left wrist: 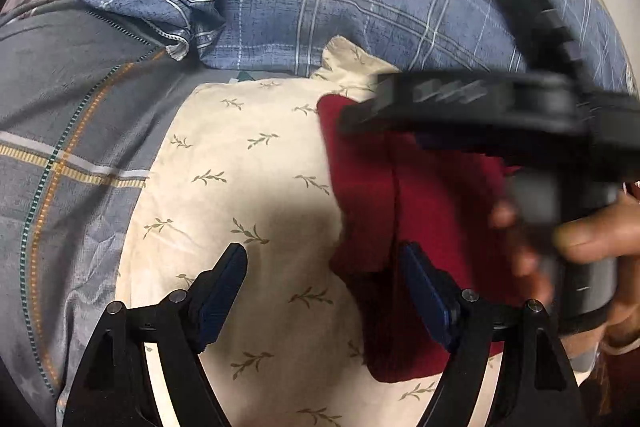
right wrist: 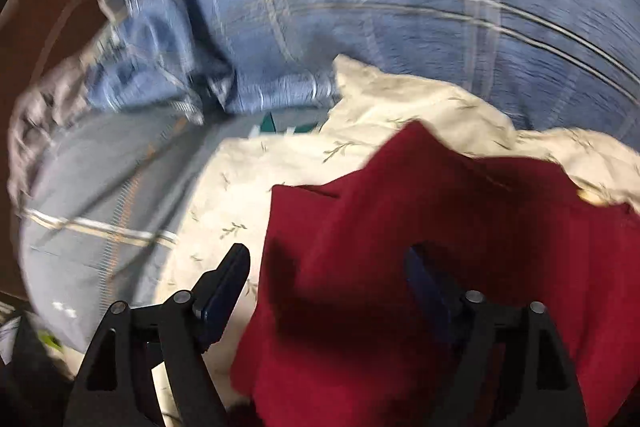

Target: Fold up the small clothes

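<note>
Below, a red garment (right wrist: 420, 267) lies on a cream leaf-print cloth (left wrist: 240, 167). Both tools gape empty; the right tool (right wrist: 332, 279) hangs over it, the left tool (left wrist: 324, 279) at its left edge.

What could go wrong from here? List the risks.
1. The red garment lies rumpled on the cream leaf-print cloth; a pinch might gather both layers.
2. The right hand-held gripper straddles the garment's edge, open, so it may catch one layer.
3. Both grippers crowd the garment; the left hand-held gripper could collide.
</note>
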### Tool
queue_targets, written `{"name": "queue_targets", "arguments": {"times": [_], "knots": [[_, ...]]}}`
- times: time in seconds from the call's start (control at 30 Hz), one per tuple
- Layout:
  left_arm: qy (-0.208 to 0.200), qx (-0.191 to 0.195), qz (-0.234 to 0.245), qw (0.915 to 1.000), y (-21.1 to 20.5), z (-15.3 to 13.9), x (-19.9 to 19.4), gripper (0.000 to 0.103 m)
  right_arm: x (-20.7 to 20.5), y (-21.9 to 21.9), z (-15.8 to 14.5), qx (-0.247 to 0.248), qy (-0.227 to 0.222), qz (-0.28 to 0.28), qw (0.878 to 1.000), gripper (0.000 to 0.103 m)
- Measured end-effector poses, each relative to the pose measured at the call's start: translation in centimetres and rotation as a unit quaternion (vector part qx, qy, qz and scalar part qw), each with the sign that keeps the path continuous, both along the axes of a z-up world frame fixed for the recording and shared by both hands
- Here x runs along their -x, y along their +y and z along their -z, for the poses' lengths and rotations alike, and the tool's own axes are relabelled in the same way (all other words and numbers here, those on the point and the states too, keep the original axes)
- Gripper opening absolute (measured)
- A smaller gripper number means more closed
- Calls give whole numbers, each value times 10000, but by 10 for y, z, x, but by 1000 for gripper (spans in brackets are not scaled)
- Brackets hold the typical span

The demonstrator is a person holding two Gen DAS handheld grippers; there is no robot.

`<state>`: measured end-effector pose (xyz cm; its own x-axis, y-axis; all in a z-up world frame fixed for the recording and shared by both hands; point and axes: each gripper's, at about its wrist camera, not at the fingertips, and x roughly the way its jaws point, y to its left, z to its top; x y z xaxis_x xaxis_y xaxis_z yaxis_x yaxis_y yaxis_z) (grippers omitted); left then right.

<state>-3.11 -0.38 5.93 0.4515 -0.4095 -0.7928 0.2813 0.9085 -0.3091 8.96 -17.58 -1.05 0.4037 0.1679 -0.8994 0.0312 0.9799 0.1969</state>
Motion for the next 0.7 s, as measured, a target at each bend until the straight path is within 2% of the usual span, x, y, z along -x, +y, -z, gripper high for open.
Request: {"name": "queue_targets", "arguments": {"times": [0.03,0.07,0.17,0.2,0.23,0.27,0.33,0.4,0.5,0.6,0.7], "knots": [[20,47,-15,10000,1,0,-1,79,-4,9,4,214,34,-79,9997,96],[53,85,-8,9999,2,0,-1,79,-7,15,10,423,110,-153,9989,97],[145,186,75,9997,1,2,-2,80,-4,22,18,988,63,-321,9946,93],[181,258,124,9994,-1,3,-2,80,0,19,16,1050,-44,-242,9942,82],[201,325,162,9991,0,2,-3,80,4,14,13,1038,-117,-150,9944,64],[212,398,201,9988,0,3,-3,80,7,7,9,903,-174,-105,9957,57],[208,559,265,9979,-2,2,-2,82,15,-12,-2,427,-286,-13,9987,32],[162,661,309,9972,-5,2,-2,84,23,-30,-13,32,-407,93,9991,24],[51,546,371,9978,-15,6,-2,84,31,-42,-23,-298,-496,138,9982,22],[-141,330,401,9986,-27,9,1,84,32,-48,-23,-367,-475,154,9981,21],[-192,350,459,9981,-34,11,3,74,31,-48,-22,-394,-465,138,9980,21]]}}
